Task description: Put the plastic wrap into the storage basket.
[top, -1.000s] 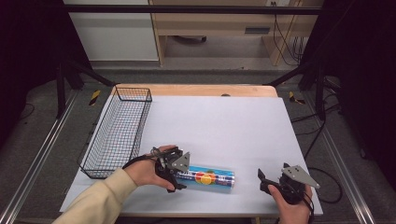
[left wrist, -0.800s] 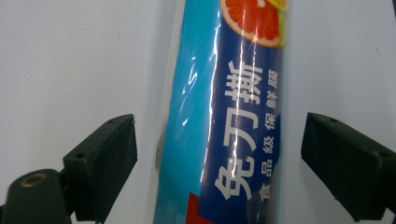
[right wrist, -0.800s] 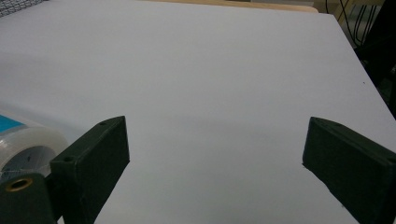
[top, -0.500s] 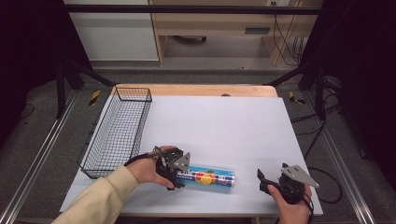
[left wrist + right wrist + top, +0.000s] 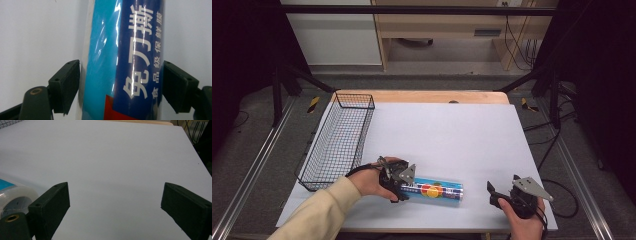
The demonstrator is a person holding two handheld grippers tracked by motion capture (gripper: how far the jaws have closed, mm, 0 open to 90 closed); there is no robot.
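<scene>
Little moved: left gripper (image 5: 404,186) still clamped on roll (image 5: 437,190), right gripper (image 5: 496,195) spread, basket (image 5: 339,140) near.

Near end of the cling film roll (image 5: 434,190) hidden behind the left gripper (image 5: 403,186) in the high view, both ends cut off in the left gripper view, small label print unreadable from above, person's sleeve (image 5: 319,215) cropped by the bottom edge.
</scene>
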